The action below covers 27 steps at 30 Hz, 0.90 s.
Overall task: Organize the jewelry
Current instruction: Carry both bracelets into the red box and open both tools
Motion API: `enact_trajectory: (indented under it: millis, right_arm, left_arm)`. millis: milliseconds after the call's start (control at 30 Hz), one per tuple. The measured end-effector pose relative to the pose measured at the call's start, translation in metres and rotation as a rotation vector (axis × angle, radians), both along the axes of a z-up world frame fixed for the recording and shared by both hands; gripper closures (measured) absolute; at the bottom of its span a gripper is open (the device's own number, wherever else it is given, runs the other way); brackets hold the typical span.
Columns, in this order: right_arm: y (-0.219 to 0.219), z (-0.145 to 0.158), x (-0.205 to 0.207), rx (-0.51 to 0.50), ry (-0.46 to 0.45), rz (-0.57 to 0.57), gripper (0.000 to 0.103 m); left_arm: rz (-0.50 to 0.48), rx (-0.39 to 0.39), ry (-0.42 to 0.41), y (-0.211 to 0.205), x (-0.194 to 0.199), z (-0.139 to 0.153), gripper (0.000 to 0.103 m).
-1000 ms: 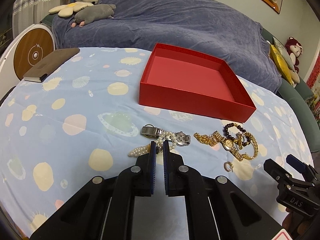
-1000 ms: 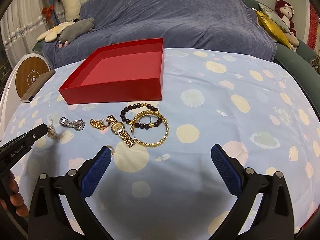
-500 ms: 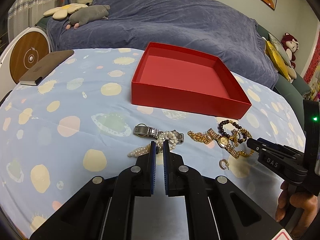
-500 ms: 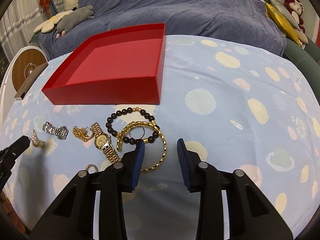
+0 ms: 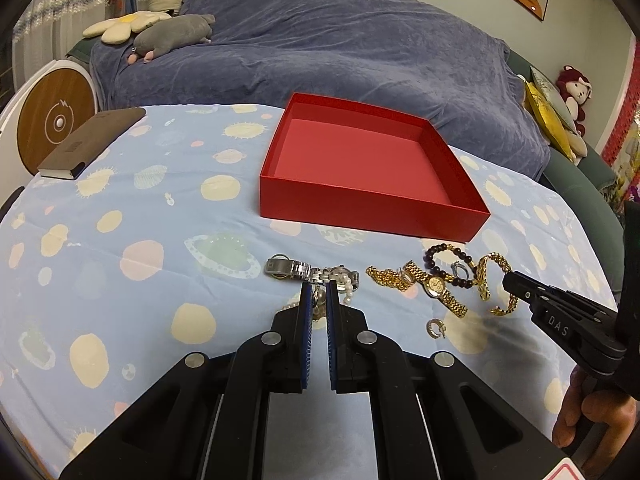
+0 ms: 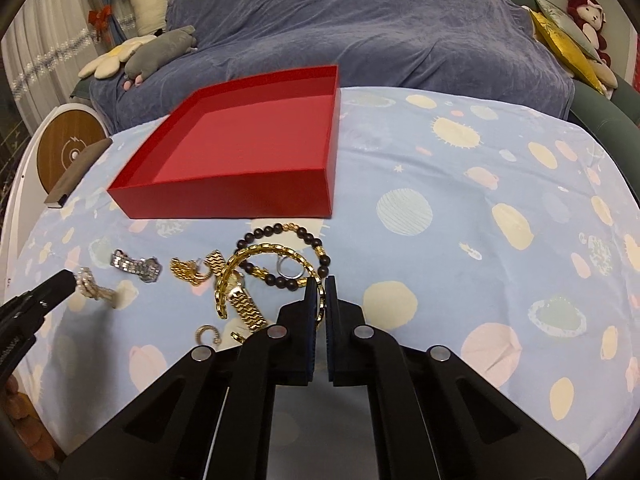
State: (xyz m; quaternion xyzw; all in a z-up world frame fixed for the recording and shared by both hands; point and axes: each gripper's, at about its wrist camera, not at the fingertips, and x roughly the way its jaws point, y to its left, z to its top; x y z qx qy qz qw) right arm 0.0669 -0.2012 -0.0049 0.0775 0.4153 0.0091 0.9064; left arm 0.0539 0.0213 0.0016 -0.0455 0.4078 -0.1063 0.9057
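Note:
An empty red box (image 5: 472, 216) (image 6: 224, 200) stands on the patterned cloth behind a row of jewelry. My left gripper (image 5: 316, 292) is shut on the pearl bracelet (image 6: 94, 286), which hangs lifted beside the silver watch (image 5: 300, 270) (image 6: 136, 266). My right gripper (image 6: 319, 288) is shut on the gold chain bracelet (image 6: 264, 252) (image 5: 486, 280) and tilts it up. Around it lie a dark bead bracelet (image 6: 280, 232), a gold watch (image 6: 242, 304) (image 5: 436, 286), a gold chain (image 6: 186, 272), a silver ring (image 6: 288, 270) and a small earring (image 6: 208, 334) (image 5: 436, 328).
A brown notebook (image 5: 92, 142) lies at the table's far left edge. A white round device (image 5: 48, 120) stands beyond it. A sofa under a blue cover (image 5: 340, 52) with plush toys runs behind the table.
My right gripper moved down to the gold chain bracelet and shut on it, tilting it up. My left gripper stayed shut on the pearl bracelet and lifted it slightly.

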Motion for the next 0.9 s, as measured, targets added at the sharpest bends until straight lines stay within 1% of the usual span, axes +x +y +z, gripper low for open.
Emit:
enact_trajectory:
  millis: [100,167,267,367,467,600,700,800,900]
  right_arm:
    - [0.005,0.029,0.003,-0.004,-0.049,0.033,0.1]
    - [0.008,0.049,0.017,-0.014,-0.074,0.059,0.1]
    - [0.009,0.071,0.049,-0.019,-0.1,0.078,0.1]
    - [0.009,0.083,0.088,-0.041,-0.118,0.075,0.1]
    - [0.006,0.083,0.131,-0.032,-0.105,0.062,0.1]
    - [0.007,0.069,0.188,-0.031,-0.06,0.052,0.1]
    - [0.007,0.049,0.225,-0.038,-0.019,0.042,0.1]
    - [0.005,0.033,0.251,-0.025,0.028,0.031,0.1]
    - [0.003,0.018,0.272,-0.021,0.079,0.026,0.1]
  left_arm:
    - [-0.033,0.004,-0.024,-0.003,0.003,0.02,0.099]
    - [-0.057,0.013,-0.049,-0.006,0.013,0.036,0.099]
    - [-0.083,0.037,-0.098,-0.012,0.04,0.06,0.099]
    - [-0.091,0.058,-0.16,-0.018,0.076,0.082,0.099]
    - [-0.09,0.081,-0.203,-0.027,0.117,0.093,0.099]
    - [-0.11,0.084,-0.188,-0.045,0.176,0.088,0.099]
    - [-0.112,0.108,-0.169,-0.06,0.215,0.074,0.099]
    - [-0.112,0.111,-0.117,-0.07,0.247,0.057,0.099]
    - [-0.107,0.12,-0.067,-0.077,0.271,0.038,0.099]
